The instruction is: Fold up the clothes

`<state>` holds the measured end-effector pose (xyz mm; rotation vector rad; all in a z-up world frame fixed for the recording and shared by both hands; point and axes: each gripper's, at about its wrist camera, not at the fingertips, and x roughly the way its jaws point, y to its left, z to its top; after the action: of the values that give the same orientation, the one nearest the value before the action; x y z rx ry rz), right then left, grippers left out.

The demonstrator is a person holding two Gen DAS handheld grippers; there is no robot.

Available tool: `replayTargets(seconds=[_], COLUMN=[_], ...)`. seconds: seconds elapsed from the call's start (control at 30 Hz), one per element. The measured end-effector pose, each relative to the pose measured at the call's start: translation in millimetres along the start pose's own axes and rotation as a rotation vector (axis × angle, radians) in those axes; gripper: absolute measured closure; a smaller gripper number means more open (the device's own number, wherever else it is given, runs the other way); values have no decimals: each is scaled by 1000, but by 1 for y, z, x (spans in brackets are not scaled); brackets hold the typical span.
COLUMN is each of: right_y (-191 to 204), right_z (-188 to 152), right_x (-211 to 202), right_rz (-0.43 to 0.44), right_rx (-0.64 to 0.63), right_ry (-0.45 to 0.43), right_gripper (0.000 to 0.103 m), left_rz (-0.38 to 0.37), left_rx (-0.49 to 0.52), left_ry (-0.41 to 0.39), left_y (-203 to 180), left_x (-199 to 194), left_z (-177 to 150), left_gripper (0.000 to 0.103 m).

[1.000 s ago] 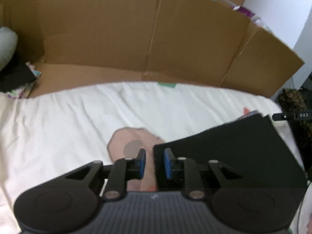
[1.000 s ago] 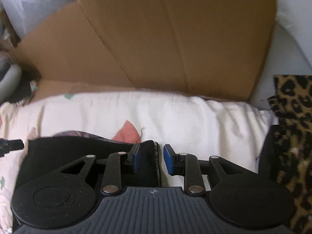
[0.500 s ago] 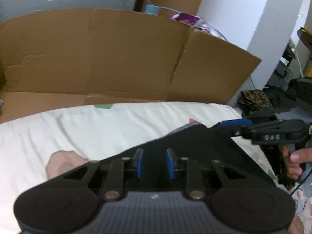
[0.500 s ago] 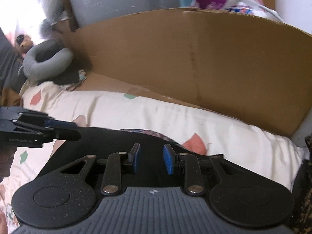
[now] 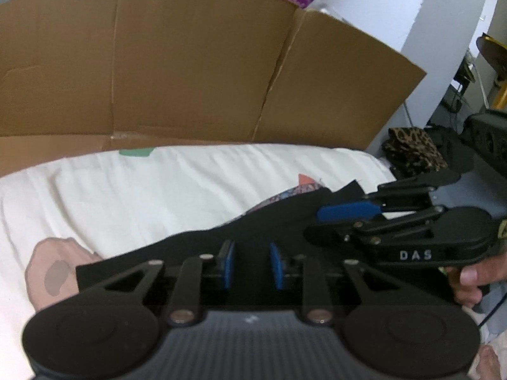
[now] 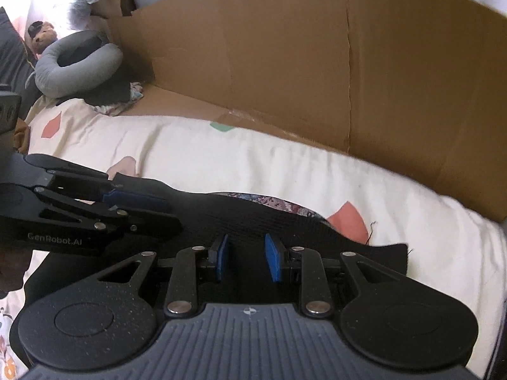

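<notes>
A black garment (image 5: 196,240) with a patterned lining lies folded on the cream bedsheet (image 5: 152,186); it also shows in the right wrist view (image 6: 240,215). My left gripper (image 5: 250,264) is open, its blue pads apart over the garment's near edge. My right gripper (image 6: 245,259) is open too, over the same garment. Each gripper shows in the other's view, the right one (image 5: 348,212) and the left one (image 6: 136,202), both lying across the black cloth. The cloth between the jaws is not pinched.
A tall brown cardboard wall (image 5: 177,63) stands along the bed's far side. A grey neck pillow (image 6: 76,63) and a soft toy sit at the far left. Leopard-print cloth (image 5: 412,152) lies off the bed's right end by a white wall.
Both grippers have opened wider and swung toward each other over the black garment. The garment now lies flatter, folded, and each gripper has come into the other's view.
</notes>
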<state>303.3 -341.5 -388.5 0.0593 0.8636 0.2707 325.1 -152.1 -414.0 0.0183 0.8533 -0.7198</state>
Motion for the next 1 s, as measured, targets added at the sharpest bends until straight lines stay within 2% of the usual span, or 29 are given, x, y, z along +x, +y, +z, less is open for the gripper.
replayTargets(seconds=[0.13, 0.23, 0.37, 0.5, 0.6, 0.67, 0.87, 1.0], right_y=[-2, 1, -1, -1, 0, 0, 4, 3], right_z=[-2, -5, -2, 8, 8, 2, -18, -27], right_x=[11, 11, 9, -10, -34, -45, -42, -29], right_rz=[5, -7, -1, -4, -20, -16, -24, -35], right_rx=[5, -25, -4, 3, -1, 3, -42, -73], right_ry=[9, -5, 1, -36, -98, -110, -51, 1], right_gripper=[71, 71, 71, 71, 71, 71, 71, 71], left_rz=[-4, -6, 16, 24, 20, 6, -35, 2], left_rx=[-45, -43, -38, -9, 20, 37, 114, 140], left_ry=[2, 8, 15, -40, -75, -80, -48, 22], left_y=[6, 7, 1, -10, -16, -21, -39, -41], left_x=[7, 7, 2, -16, -27, -30, -16, 5], left_z=[-5, -4, 3, 12, 13, 12, 8, 6], left_gripper=[75, 76, 76, 78, 78, 78, 78, 80])
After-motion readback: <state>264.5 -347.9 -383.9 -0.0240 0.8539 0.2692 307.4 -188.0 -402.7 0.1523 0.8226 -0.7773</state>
